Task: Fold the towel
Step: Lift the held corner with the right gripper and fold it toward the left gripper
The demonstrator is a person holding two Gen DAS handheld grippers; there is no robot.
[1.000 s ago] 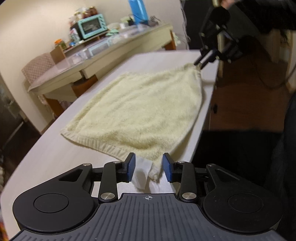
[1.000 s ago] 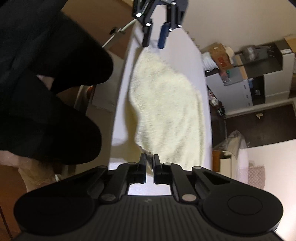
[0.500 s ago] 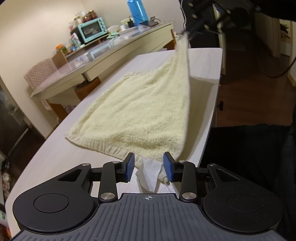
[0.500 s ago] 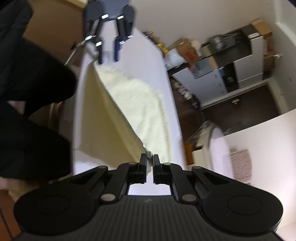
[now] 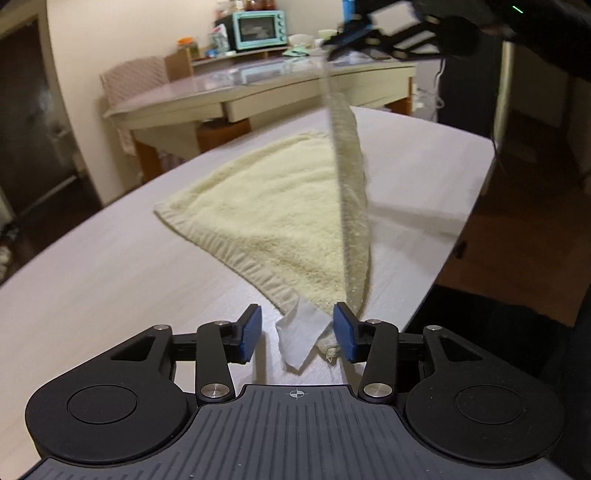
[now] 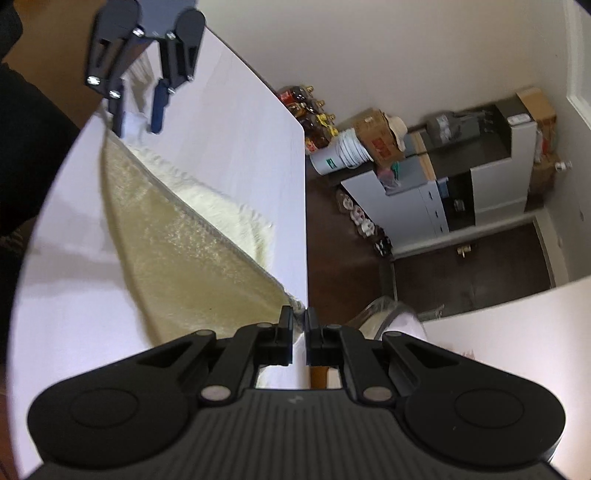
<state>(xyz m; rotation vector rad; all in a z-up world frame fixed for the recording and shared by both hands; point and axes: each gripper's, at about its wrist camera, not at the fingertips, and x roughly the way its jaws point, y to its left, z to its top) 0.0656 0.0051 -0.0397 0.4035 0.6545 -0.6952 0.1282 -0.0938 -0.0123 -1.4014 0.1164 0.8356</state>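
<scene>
The right tool (image 5: pixel 332 44) was smeared by motion in the left wrist view; the towel (image 6: pixel 192 254) corner it held lay hidden between its pads; the bench's (image 6: pixel 240 122) far end was cut off

pale yellow terry towel (image 5: pixel 280 218): white tag
table (image 5: pixel 110 280): whitish woodgrain
left gripper (image 5: pixel 297 332): black, blue pads
toaster oven (image 5: pixel 258 29): teal

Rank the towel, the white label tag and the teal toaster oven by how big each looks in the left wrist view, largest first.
1. towel, by far the largest.
2. and 3. white label tag and teal toaster oven look about alike; the tag is close to the camera and the oven far back, so no true ranking.
</scene>
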